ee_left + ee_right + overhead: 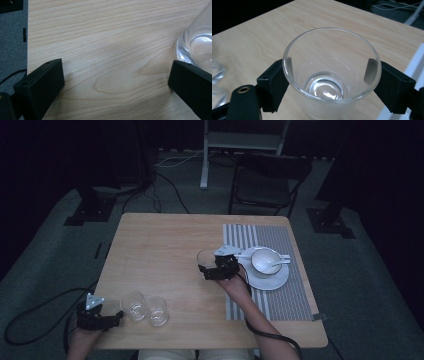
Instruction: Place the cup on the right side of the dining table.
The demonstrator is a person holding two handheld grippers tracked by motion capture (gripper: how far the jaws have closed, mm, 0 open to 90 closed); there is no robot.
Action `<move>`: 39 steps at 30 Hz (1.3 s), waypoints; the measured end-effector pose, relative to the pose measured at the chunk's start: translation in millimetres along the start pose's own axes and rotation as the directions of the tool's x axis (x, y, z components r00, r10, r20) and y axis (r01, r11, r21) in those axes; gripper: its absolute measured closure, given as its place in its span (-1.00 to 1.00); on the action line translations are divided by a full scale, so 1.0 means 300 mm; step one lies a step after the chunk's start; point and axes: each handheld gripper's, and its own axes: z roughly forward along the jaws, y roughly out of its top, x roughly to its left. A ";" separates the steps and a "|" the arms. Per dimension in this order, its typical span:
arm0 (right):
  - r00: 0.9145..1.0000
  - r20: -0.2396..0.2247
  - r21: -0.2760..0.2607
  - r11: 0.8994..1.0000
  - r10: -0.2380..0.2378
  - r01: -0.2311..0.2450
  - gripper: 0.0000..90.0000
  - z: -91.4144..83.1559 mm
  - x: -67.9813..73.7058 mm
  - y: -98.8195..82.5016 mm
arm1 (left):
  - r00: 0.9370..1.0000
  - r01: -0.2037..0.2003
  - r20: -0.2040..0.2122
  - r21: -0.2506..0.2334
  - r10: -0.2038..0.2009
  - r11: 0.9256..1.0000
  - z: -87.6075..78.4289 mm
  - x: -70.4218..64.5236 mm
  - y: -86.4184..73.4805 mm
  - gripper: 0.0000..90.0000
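Right gripper view puts the right gripper (329, 77) at the bottom of the frame with its two black jaws pressed against opposite sides of a clear drinking glass (332, 72) — clamped on it, upright, mouth open toward the camera. In the high view that glass (206, 258) sits near the middle of the wooden table (160, 245), just left of a striped placemat (280, 300) carrying a white saucer (272, 279), a white cup (265, 260) and a spoon (277, 263). At lower left of the high view, the left gripper (116, 316) rests at the table's near edge with its jaws spread — nothing between them, bare wood in the gap — just beside two more empty glasses (145, 309) standing side by side.
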 end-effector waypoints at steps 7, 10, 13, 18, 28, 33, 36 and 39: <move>0.998 0.057 -0.014 0.999 0.036 -0.035 -0.57 0.009 -0.103 0.068 | 1.000 0.000 0.001 -0.001 0.000 1.000 0.000 0.000 0.000 -0.98; 0.994 0.085 -0.018 0.998 0.066 -0.065 -0.58 0.010 -0.158 0.095 | 1.000 -0.001 0.002 -0.001 0.001 1.000 0.000 0.000 -0.001 -0.98; 0.987 0.119 -0.021 0.994 0.107 -0.106 -0.58 0.008 -0.225 0.114 | 1.000 -0.002 0.002 -0.001 0.002 1.000 -0.001 0.000 -0.001 -0.98; 0.966 0.199 -0.038 0.987 0.163 -0.159 -0.58 -0.005 -0.332 0.128 | 1.000 -0.003 0.002 0.000 0.003 1.000 -0.001 0.000 -0.002 -0.98; 0.896 0.382 -0.027 0.972 0.226 -0.234 -0.58 -0.014 -0.524 0.151 | 1.000 0.002 -0.001 -0.001 -0.002 1.000 -0.002 -0.002 -0.003 -0.98; 0.854 0.443 -0.002 0.953 0.274 -0.304 -0.58 0.010 -0.621 0.141 | 1.000 0.003 -0.002 -0.002 -0.003 1.000 -0.003 -0.002 -0.003 -0.98; 0.836 0.471 0.016 0.945 0.280 -0.326 -0.58 0.027 -0.649 0.133 | 1.000 0.004 -0.002 -0.002 -0.004 1.000 -0.002 -0.002 -0.003 -0.98; 0.803 0.497 0.027 0.919 0.329 -0.393 -0.58 0.062 -0.703 0.103 | 1.000 0.004 -0.002 -0.002 -0.004 1.000 -0.002 -0.002 -0.003 -0.98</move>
